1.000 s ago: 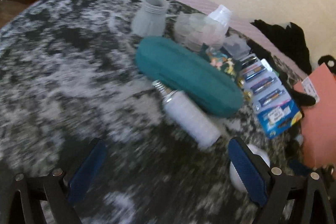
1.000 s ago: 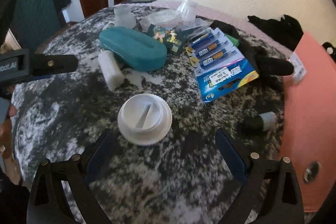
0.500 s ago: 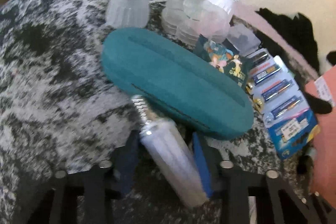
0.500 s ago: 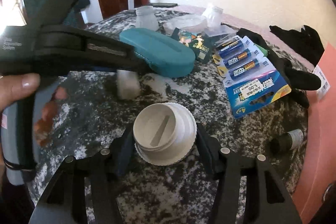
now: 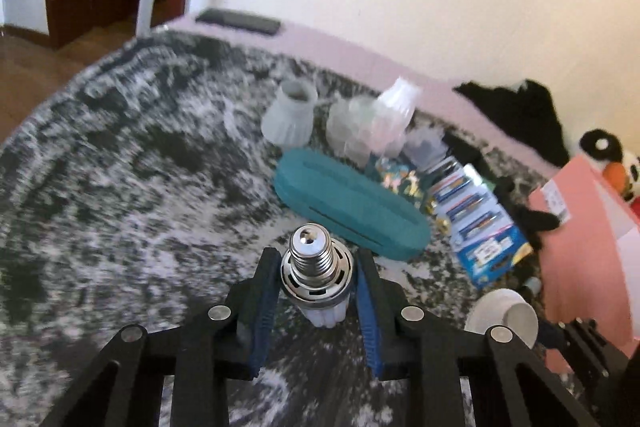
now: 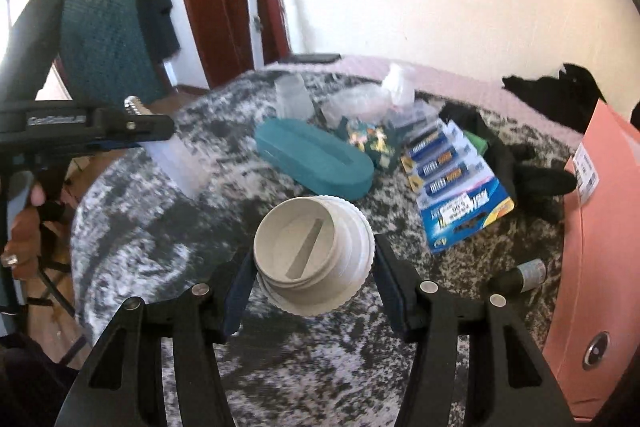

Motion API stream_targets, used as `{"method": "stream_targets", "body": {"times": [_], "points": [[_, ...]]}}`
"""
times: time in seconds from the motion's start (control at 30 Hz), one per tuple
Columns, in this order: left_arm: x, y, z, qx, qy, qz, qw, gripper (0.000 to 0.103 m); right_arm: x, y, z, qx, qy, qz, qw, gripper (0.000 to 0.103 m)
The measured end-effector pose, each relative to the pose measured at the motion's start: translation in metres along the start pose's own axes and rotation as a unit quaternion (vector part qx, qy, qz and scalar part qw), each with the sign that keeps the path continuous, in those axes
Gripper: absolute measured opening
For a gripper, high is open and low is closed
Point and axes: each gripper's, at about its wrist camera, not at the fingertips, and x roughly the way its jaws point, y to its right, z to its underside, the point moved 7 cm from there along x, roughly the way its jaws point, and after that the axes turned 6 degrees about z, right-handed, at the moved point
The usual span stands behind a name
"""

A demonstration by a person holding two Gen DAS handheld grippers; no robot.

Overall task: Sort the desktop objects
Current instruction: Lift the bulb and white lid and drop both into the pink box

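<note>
Above the mottled grey counter (image 5: 120, 187), a person's left gripper (image 5: 316, 291) pinches a white LED bulb (image 5: 318, 275) by its body, metal screw base pointing away, jaws closing on it. To its right, the right gripper (image 6: 314, 267) clamps a ribbed white lid (image 6: 314, 255) across its rim, lifted clear of the surface. Behind both lie a teal case (image 6: 314, 159), clear plastic containers (image 5: 368, 127) and a battery pack (image 6: 452, 179), with a pink box (image 6: 600, 227) at the far right. Carrying both well likely means keeping each grip steady and level, and passing high over the clutter to their sorting spots.
</note>
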Motion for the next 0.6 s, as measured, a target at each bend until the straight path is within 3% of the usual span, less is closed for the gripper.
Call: {"method": "stream_targets", "body": {"times": [0.23,0.6], "points": [[-0.057,0.004,-0.01,0.01,0.042,0.001,0.9991,0.031,-0.029,-0.018,-0.011,-0.005,0.03,-0.013,0.999,0.059],[-0.11,0.05,-0.012,0.041,0.082,0.026,0.9954,0.031,-0.097,-0.029,-0.025,-0.009,0.093,-0.022,0.995,0.059]]}}
